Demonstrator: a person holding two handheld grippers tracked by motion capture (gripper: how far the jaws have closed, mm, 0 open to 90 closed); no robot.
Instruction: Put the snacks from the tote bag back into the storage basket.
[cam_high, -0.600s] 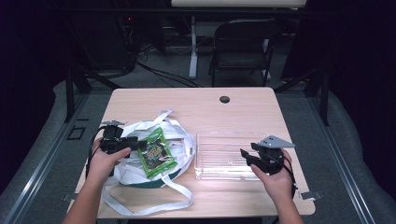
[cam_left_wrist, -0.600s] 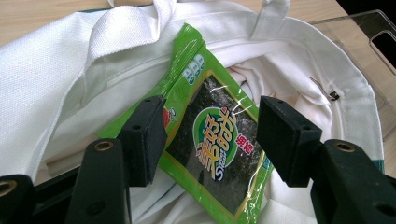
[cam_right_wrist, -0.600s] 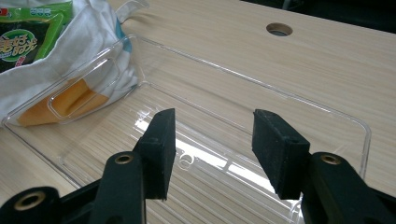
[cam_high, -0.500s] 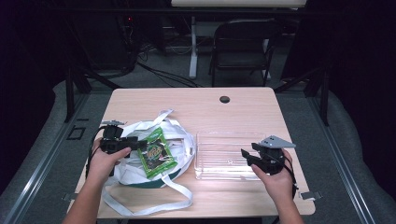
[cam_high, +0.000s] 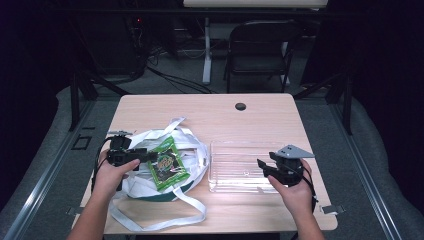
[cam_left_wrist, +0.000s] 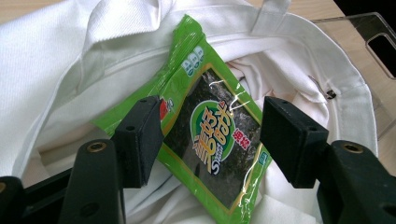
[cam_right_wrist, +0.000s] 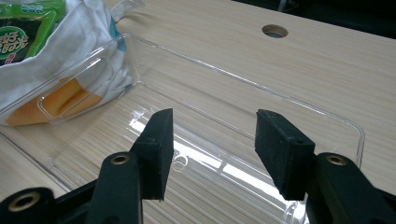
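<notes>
Pale wood-grain counter, round cable hole near the far edge, seen again in the right gripper view at the top. Dark room beyond: black folding chair behind the counter, cables on a grey floor, metal frame legs at both sides.

On the counter's left half, a white cloth bag with long straps, lying open. On top of it, a green snack packet, flat and tilted. On the right half, a clear plastic tray, just beside the bag.

Left gripper view, close up: packet front with a dark panel, a white and green oval bearing large Asian characters, red characters beside it, and a small line of Latin letters too small to read. Bag rim and one strap clear here; corner of the tray at upper right.

Left gripper held in the left hand, fingers wide apart, one on each side of the packet, gripping nothing; whether touching the packet, cannot tell.

Right gripper in the right hand, fingers spread wide over the tray's near end, holding nothing. Right gripper view: tray floor and walls, glare on the plastic, plus something orange seen through the tray wall beside the bag, not made out from above.
</notes>
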